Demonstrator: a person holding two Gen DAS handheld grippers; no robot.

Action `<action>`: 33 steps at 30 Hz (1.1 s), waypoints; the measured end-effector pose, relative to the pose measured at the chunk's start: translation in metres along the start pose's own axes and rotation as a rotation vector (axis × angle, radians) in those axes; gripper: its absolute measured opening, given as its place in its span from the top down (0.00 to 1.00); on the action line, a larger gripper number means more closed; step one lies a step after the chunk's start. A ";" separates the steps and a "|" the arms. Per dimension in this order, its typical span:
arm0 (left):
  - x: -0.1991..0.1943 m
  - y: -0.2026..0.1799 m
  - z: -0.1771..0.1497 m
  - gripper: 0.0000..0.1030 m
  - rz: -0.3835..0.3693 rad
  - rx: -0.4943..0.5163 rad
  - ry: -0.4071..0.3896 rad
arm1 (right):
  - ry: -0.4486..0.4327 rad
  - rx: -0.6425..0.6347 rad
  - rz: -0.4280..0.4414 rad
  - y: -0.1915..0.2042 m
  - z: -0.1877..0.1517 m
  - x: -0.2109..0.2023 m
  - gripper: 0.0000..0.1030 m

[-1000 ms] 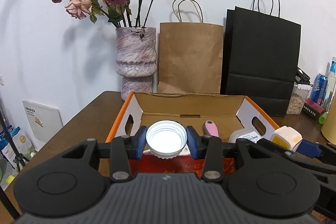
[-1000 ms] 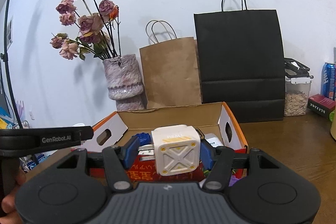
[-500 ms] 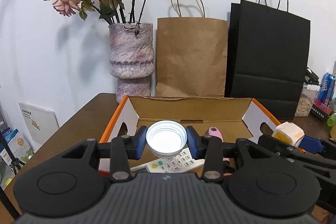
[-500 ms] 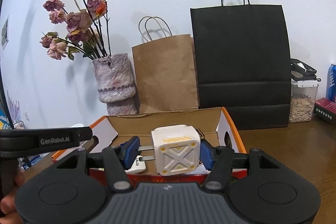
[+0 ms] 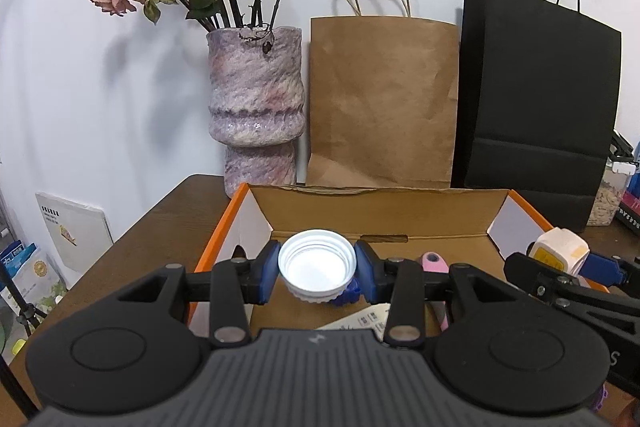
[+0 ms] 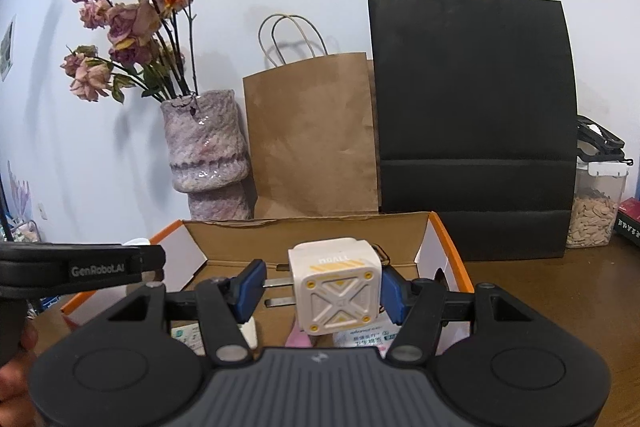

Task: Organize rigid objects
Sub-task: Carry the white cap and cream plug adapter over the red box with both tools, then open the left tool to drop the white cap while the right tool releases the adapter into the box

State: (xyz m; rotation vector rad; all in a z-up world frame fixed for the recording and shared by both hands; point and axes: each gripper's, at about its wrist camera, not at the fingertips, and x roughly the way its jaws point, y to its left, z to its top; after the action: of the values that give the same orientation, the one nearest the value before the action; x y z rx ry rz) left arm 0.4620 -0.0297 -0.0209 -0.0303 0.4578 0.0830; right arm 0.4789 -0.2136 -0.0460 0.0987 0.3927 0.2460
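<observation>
My left gripper [image 5: 317,270] is shut on a white screw cap [image 5: 317,269], open side toward the camera, held over the near left part of an orange-edged cardboard box [image 5: 400,215]. My right gripper [image 6: 320,291] is shut on a white cube-shaped charger [image 6: 335,285] with yellow marks; its metal prongs point left against the left pad. It hangs over the same box [image 6: 444,239]. In the left wrist view the charger [image 5: 560,254] and right gripper show at the right edge. A pink item [image 5: 434,265] and printed packets lie inside the box.
Behind the box stand a mottled purple vase [image 5: 256,115] with dried roses, a brown paper bag [image 5: 384,103] and a black paper bag [image 6: 472,115]. A clear jar of seeds [image 6: 596,207] sits at the right on the brown table [image 6: 552,291]. A hand [image 6: 16,367] shows at lower left.
Both grippers have moved forward over the box, which now looks closer and larger. The cap and the charger stay gripped as before.
</observation>
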 end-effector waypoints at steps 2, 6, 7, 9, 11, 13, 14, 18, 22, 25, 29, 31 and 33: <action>0.004 0.000 0.001 0.60 0.003 0.003 0.003 | 0.005 -0.002 -0.001 -0.001 0.000 0.004 0.43; 0.011 0.000 0.002 0.60 0.009 0.010 0.013 | 0.011 -0.011 -0.005 -0.002 -0.001 0.011 0.43; 0.012 0.001 0.002 0.60 0.010 0.008 0.018 | 0.014 -0.012 -0.008 -0.002 -0.001 0.012 0.43; 0.015 0.002 0.002 0.60 0.012 0.009 0.030 | 0.026 -0.010 -0.010 -0.004 -0.003 0.015 0.43; 0.018 0.002 0.000 0.55 0.014 0.014 0.045 | 0.036 -0.007 -0.012 -0.005 -0.003 0.018 0.43; 0.018 0.001 0.000 0.42 0.018 0.020 0.049 | 0.047 -0.005 -0.012 -0.005 -0.003 0.019 0.42; 0.017 0.001 0.000 0.28 0.022 0.024 0.043 | 0.053 -0.003 -0.012 -0.006 -0.004 0.020 0.41; 0.010 -0.001 0.001 0.00 0.054 0.040 0.003 | 0.025 -0.003 -0.041 -0.007 -0.004 0.015 0.03; 0.011 -0.001 0.002 0.00 0.051 0.041 0.008 | 0.013 0.011 -0.057 -0.011 -0.002 0.012 0.00; 0.012 -0.001 0.002 0.00 0.057 0.039 0.012 | 0.014 0.015 -0.060 -0.012 -0.003 0.012 0.00; 0.012 0.000 0.002 0.00 0.056 0.034 0.012 | 0.011 0.016 -0.062 -0.012 -0.003 0.011 0.00; 0.011 0.000 0.001 0.00 0.056 0.032 0.012 | 0.009 0.016 -0.063 -0.012 -0.002 0.011 0.00; 0.011 0.000 0.001 0.00 0.054 0.031 0.011 | 0.009 0.014 -0.063 -0.011 -0.002 0.010 0.00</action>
State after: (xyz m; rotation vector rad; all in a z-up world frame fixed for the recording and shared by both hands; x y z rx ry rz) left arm 0.4722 -0.0293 -0.0246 0.0124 0.4712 0.1287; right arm 0.4898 -0.2219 -0.0535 0.0987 0.4058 0.1821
